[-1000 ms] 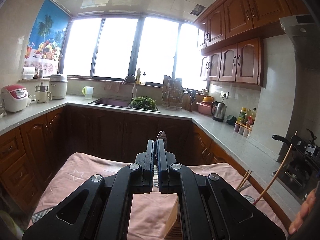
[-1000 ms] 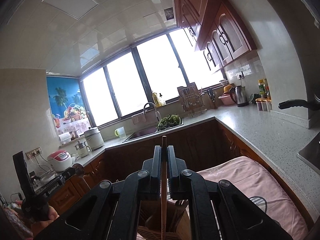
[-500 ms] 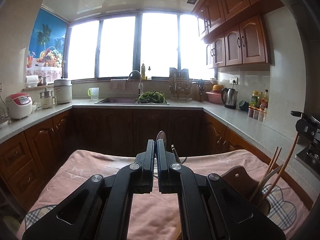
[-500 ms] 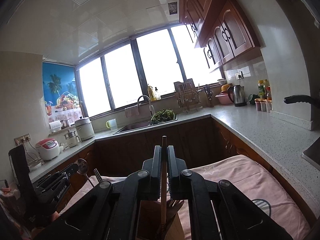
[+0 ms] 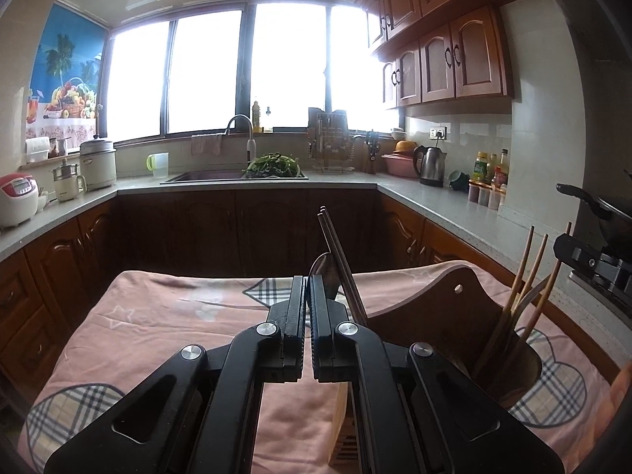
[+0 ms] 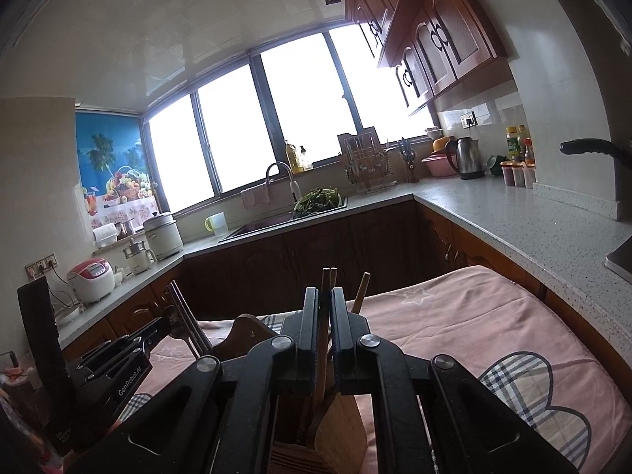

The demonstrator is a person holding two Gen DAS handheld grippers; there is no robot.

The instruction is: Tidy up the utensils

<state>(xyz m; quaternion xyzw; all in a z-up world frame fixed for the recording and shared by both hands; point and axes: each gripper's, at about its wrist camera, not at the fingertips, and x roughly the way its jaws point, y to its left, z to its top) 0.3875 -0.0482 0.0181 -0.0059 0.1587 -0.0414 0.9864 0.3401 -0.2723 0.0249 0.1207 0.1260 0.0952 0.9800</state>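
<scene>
The wooden utensil holder point(image 5: 454, 316) on the pink cloth point(image 5: 158, 316) now sits just beneath both grippers, which have sunk toward it, so insertion looks close. The left gripper point(image 5: 307, 296) clamps a spoon point(image 5: 322, 272) and dark chopsticks point(image 5: 335, 252). Only the right view shows the right gripper point(image 6: 324, 316) pinching wooden chopsticks point(image 6: 328, 276).

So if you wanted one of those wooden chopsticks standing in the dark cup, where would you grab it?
Probably near the top end, coming down from above with the jaws closing across the shaft. The wooden chopsticks lean out of the cup, fanned apart up high; lower down they bunch with other utensils.
</scene>
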